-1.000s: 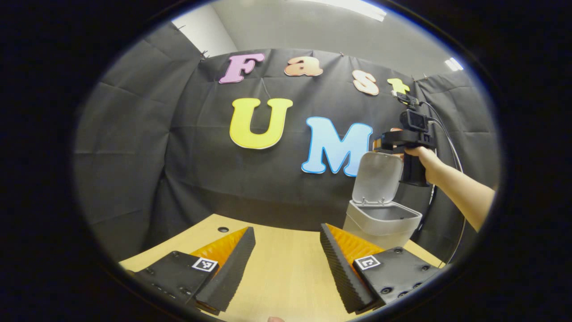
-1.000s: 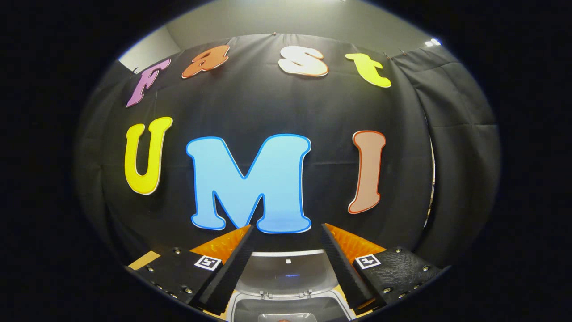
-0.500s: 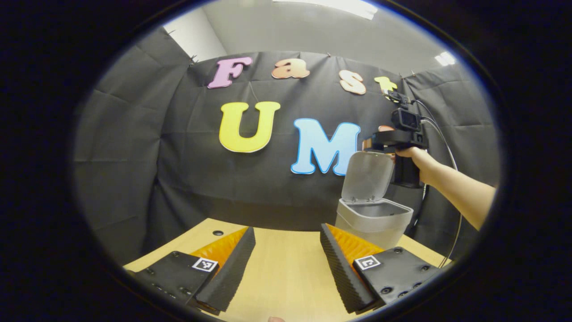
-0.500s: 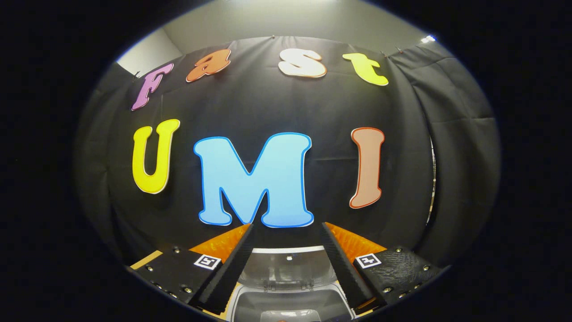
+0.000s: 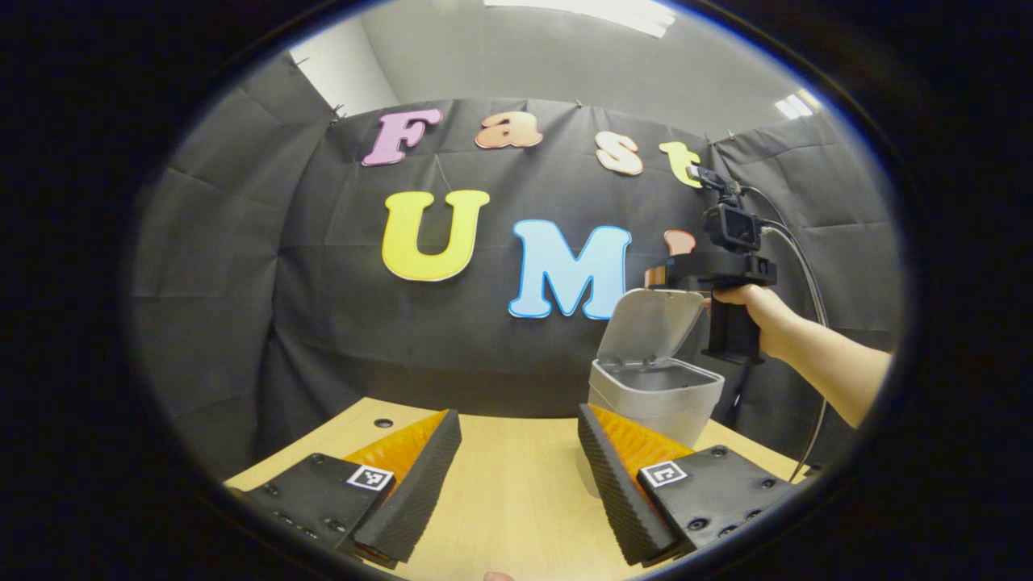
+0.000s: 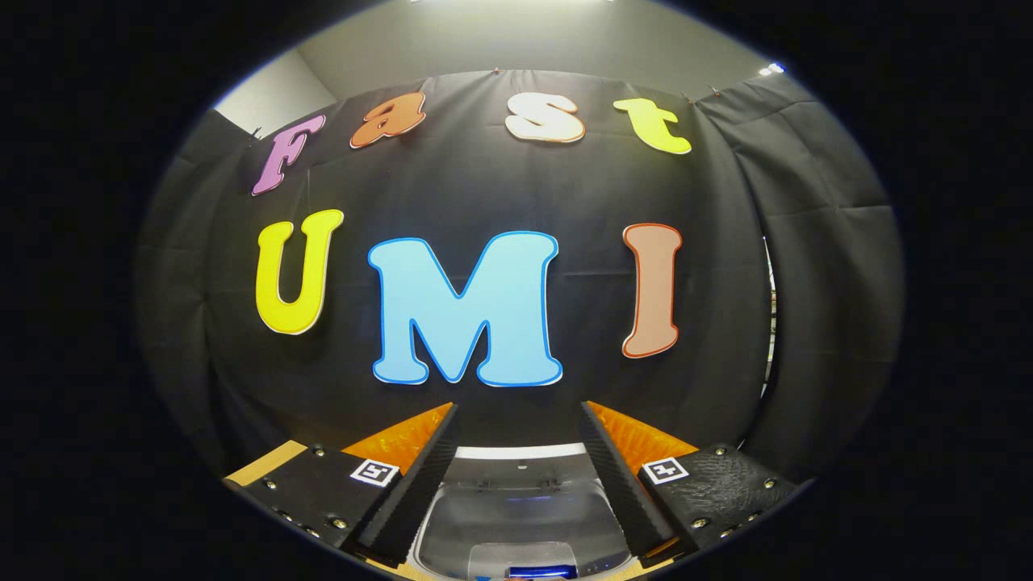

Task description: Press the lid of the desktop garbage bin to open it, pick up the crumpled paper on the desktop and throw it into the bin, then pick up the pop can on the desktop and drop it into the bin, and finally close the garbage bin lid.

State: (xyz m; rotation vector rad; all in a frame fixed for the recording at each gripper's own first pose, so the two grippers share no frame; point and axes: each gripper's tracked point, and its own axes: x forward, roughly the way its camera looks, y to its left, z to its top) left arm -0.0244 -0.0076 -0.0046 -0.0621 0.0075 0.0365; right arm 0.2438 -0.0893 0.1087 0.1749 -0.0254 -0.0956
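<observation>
The garbage bin (image 5: 655,399) was seen with its lid (image 5: 652,325) half raised, so closing was judged left. The right tongs (image 6: 516,476) were held apart above it, the left tongs (image 5: 516,476) apart over the desk (image 5: 508,492).

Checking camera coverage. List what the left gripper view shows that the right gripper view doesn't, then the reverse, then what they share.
Left gripper view: the bin from outside, lid tilted half up, the right gripper and its hand just above it. Right gripper view: the bin's inside from above, with something blue, too cropped to identify. Both: bin, lid, table, cloth wall.
</observation>
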